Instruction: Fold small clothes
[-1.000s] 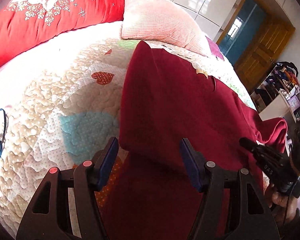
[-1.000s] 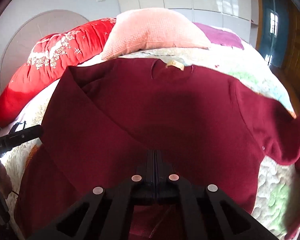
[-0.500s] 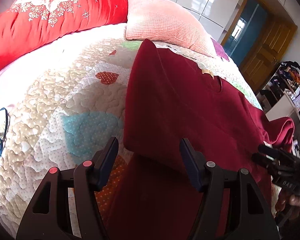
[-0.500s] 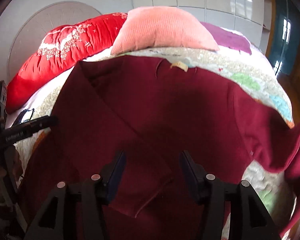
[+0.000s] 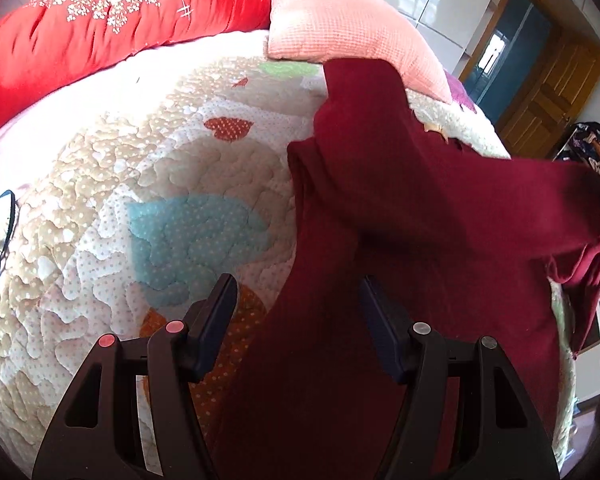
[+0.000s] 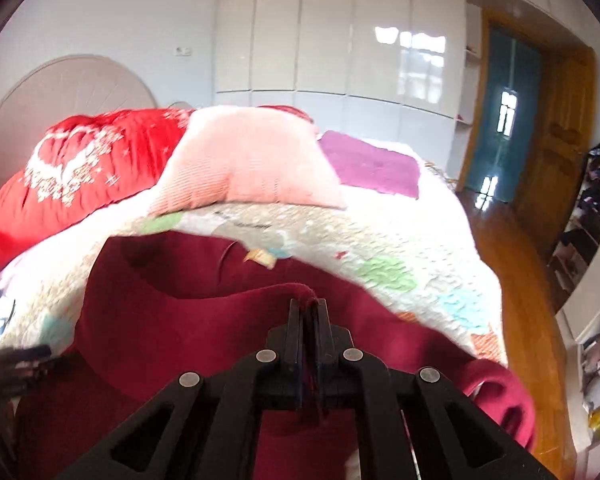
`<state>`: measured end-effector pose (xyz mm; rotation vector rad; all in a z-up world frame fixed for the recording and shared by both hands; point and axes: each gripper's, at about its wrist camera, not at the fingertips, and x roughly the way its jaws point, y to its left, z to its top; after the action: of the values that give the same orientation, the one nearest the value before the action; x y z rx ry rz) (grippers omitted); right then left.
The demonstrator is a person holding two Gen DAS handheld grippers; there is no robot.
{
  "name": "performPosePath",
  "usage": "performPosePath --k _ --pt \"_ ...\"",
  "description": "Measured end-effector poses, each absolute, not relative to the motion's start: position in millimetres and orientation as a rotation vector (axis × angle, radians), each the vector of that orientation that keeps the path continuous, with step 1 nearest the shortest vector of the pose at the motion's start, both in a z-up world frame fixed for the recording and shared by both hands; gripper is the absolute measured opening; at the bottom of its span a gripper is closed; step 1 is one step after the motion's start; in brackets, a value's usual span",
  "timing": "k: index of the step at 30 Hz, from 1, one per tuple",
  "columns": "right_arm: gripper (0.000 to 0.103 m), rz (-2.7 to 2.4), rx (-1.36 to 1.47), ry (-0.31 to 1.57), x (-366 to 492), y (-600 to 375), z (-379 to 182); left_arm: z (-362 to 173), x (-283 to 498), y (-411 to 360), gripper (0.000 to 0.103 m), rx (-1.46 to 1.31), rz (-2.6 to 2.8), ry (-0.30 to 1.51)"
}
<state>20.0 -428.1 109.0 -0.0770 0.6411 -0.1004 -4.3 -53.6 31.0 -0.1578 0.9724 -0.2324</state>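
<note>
A dark red sweater point(image 5: 440, 216) lies on a quilted bedspread point(image 5: 140, 200) patterned with hearts and coloured patches. In the left wrist view, one sleeve is already folded across the body of the sweater, forming a diagonal edge that runs from the shoulder near the pillow down toward the lower hem. The other side of the sweater is raised off the bed at the right edge of this view and hangs in a loose drape.

The left gripper point(image 5: 296, 304) hovers over the lower left part of the sweater with its jaws apart; nothing sits between its blue-padded fingers point(image 5: 216, 312), and the cloth lies below them, touching neither.

In the right wrist view, the right gripper point(image 6: 309, 312) has its jaws pressed together on a bunched edge of the sweater point(image 6: 188, 304), a small tuft of red cloth showing at the fingertips. The held cloth is lifted above the rest of the garment, whose neckline and tan label point(image 6: 260, 258) remain flat on the bedspread point(image 6: 380, 248) beyond it.

At the head of the bed rest a pink pillow point(image 6: 244, 168), a red embroidered cushion point(image 6: 72, 176) and a purple cloth point(image 6: 372, 164). White wardrobe doors point(image 6: 324, 40) and a wooden door point(image 6: 556, 136) stand behind.
</note>
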Motion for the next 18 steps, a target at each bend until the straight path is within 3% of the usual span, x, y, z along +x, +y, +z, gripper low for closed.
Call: performPosePath --k 8,18 --pt "0.004 -0.115 0.038 0.734 26.2 -460.4 76.1 38.3 15.5 -77.1 0.063 -0.037 -0.196 0.965" --pt "0.004 -0.195 0.015 0.649 23.6 -471.4 107.8 26.1 74.7 -66.7 0.065 -0.179 -0.152 1.013"
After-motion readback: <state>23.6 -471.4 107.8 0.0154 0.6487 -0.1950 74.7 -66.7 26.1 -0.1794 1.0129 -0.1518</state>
